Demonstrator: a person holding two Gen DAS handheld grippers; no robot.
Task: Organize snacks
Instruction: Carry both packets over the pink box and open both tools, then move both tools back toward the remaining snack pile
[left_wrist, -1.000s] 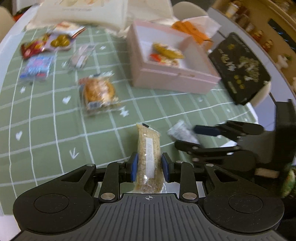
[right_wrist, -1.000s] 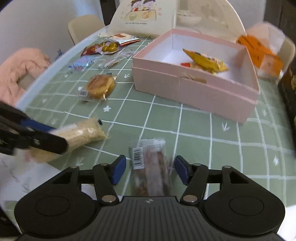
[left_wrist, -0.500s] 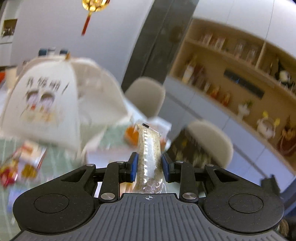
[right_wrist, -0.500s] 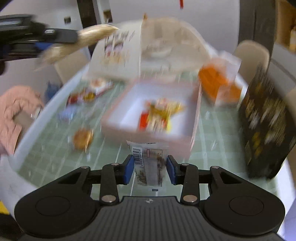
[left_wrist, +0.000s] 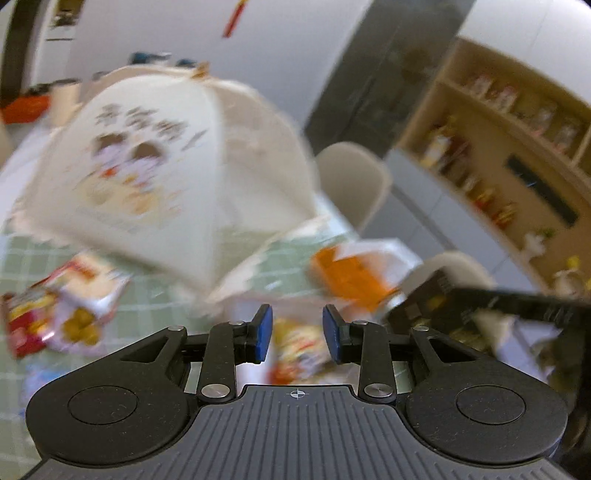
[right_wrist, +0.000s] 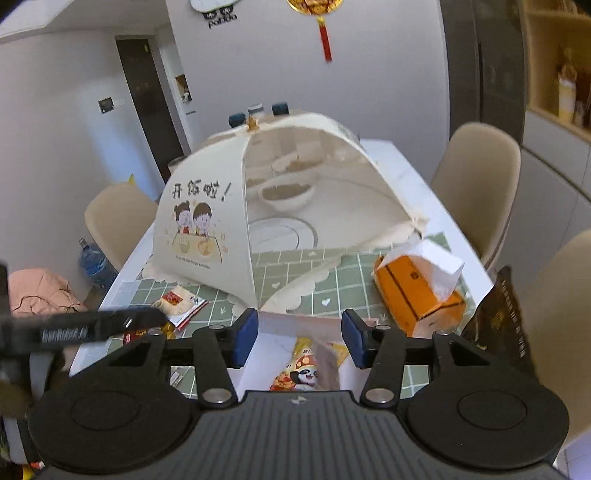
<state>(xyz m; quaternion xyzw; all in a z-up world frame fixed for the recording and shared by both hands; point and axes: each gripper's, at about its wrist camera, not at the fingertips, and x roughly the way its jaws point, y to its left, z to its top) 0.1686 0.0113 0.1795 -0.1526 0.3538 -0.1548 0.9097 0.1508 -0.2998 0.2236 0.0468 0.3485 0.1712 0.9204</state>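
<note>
Even, soft indoor light, no glare. Left wrist view heavily motion-blurred: food cover (left_wrist: 155, 177) and shelves (left_wrist: 509, 147) smeared. Right wrist view mostly sharp; fisheye bends edges.

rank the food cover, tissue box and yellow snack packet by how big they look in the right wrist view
1. Food cover, by far the largest.
2. Orange tissue box.
3. Yellow snack packet in the pink box, smallest, though the gripper body partly hides it.

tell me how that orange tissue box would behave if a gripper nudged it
The orange tissue box is probably light, so it would likely slide on the checked cloth. It already sits tilted, so it may tip. The loose tissue would just flop.
</note>
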